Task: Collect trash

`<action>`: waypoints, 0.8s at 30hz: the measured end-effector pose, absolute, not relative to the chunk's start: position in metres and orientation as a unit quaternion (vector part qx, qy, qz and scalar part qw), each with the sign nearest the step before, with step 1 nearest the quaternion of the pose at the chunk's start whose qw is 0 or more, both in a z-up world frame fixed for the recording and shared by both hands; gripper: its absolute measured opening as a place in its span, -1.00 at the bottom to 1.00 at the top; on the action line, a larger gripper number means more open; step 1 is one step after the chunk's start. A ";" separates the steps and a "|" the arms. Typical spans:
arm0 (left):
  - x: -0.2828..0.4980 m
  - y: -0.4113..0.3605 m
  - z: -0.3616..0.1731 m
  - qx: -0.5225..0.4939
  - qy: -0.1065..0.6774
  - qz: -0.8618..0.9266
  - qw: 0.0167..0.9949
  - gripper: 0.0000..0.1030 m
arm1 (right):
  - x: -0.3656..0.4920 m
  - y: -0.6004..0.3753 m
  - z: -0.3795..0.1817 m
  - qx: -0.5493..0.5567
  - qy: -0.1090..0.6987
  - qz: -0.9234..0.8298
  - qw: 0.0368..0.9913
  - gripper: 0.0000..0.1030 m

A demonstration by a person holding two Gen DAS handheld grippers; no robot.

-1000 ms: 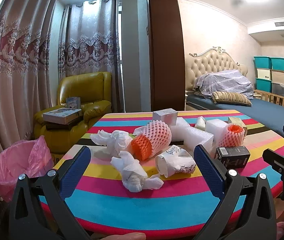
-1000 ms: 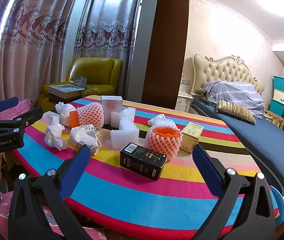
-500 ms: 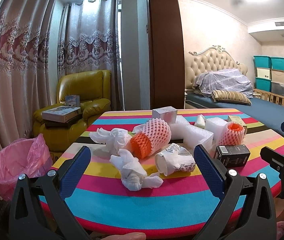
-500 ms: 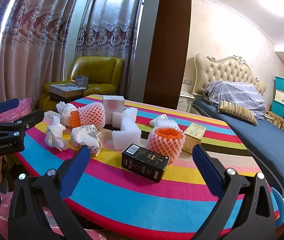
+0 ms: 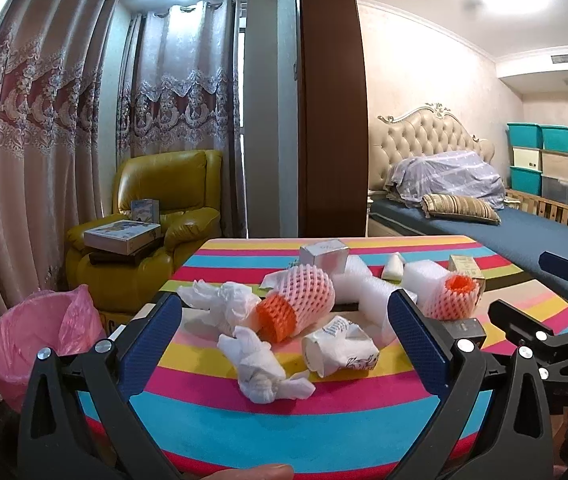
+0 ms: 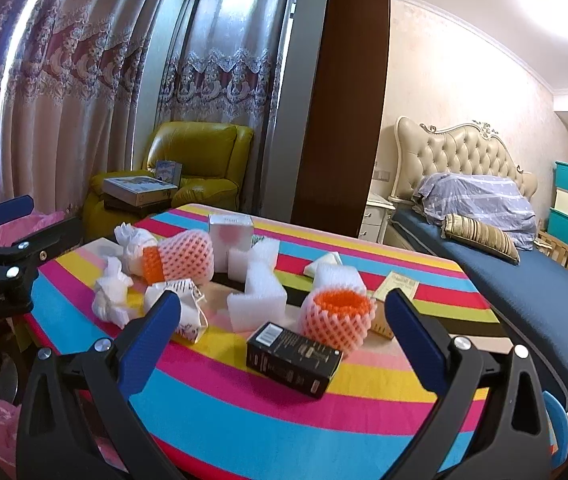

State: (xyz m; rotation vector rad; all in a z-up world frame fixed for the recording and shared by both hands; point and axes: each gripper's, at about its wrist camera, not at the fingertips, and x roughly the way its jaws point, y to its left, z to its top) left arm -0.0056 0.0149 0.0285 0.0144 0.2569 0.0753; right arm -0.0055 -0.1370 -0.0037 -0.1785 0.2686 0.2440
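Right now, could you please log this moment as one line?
left gripper: open, empty | right gripper: open, empty | trash on table: untouched | pink-lined bin: beside table

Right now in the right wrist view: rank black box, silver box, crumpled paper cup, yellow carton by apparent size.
1. black box, but it lies nearest the camera, so its lead may be nearness.
2. silver box.
3. crumpled paper cup, partly hidden behind a finger, so unsure.
4. yellow carton, mostly hidden; unsure.

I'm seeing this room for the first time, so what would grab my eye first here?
The striped table dominates, bright bands of pink, blue and yellow, littered mid-top with trash: a crumpled tissue, a crushed paper cup and two orange-pink foam nets. A black box lies nearest the open right gripper, and a pink-lined bin stands left of the table.
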 end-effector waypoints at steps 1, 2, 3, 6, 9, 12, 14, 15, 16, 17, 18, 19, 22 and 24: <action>-0.006 0.013 0.029 0.008 0.130 0.036 0.991 0.87 | -0.004 -0.137 -0.001 -0.088 0.135 0.121 0.980 0.92; -0.006 0.011 0.029 0.008 0.132 0.035 0.991 0.87 | -0.003 -0.138 0.000 -0.087 0.136 0.121 0.979 0.92; -0.006 0.010 0.029 0.010 0.135 0.035 0.990 0.87 | -0.002 -0.138 0.000 -0.087 0.138 0.121 0.979 0.92; -0.002 0.008 0.026 0.012 0.148 0.035 0.988 0.87 | 0.000 -0.137 -0.001 -0.089 0.146 0.123 0.977 0.92; 0.000 0.008 0.022 0.008 0.160 0.037 0.986 0.87 | 0.001 -0.135 -0.004 -0.093 0.153 0.129 0.975 0.92; 0.002 0.010 0.018 0.005 0.168 0.037 0.985 0.87 | 0.001 -0.132 -0.006 -0.098 0.156 0.134 0.974 0.92; 0.003 0.011 0.017 0.003 0.171 0.038 0.985 0.87 | 0.001 -0.131 -0.007 -0.100 0.157 0.137 0.973 0.92; 0.003 0.011 0.016 0.001 0.172 0.039 0.984 0.87 | 0.002 -0.130 -0.007 -0.102 0.157 0.138 0.972 0.92; 0.003 0.011 0.015 0.000 0.175 0.040 0.984 0.87 | 0.002 -0.129 -0.007 -0.104 0.158 0.139 0.972 0.92; 0.003 0.012 0.014 -0.002 0.177 0.039 0.983 0.87 | 0.002 -0.129 -0.007 -0.105 0.158 0.139 0.972 0.92; 0.004 0.012 0.013 -0.003 0.180 0.039 0.983 0.87 | 0.003 -0.128 -0.007 -0.106 0.159 0.140 0.971 0.92; 0.004 0.013 0.013 -0.004 0.182 0.039 0.983 0.87 | 0.003 -0.127 -0.007 -0.107 0.160 0.141 0.971 0.92; 0.005 0.014 0.011 -0.007 0.186 0.039 0.982 0.87 | 0.006 -0.127 -0.009 -0.108 0.165 0.143 0.970 0.92; 0.006 0.015 0.011 -0.008 0.188 0.040 0.981 0.87 | 0.008 -0.127 -0.010 -0.108 0.169 0.145 0.969 0.92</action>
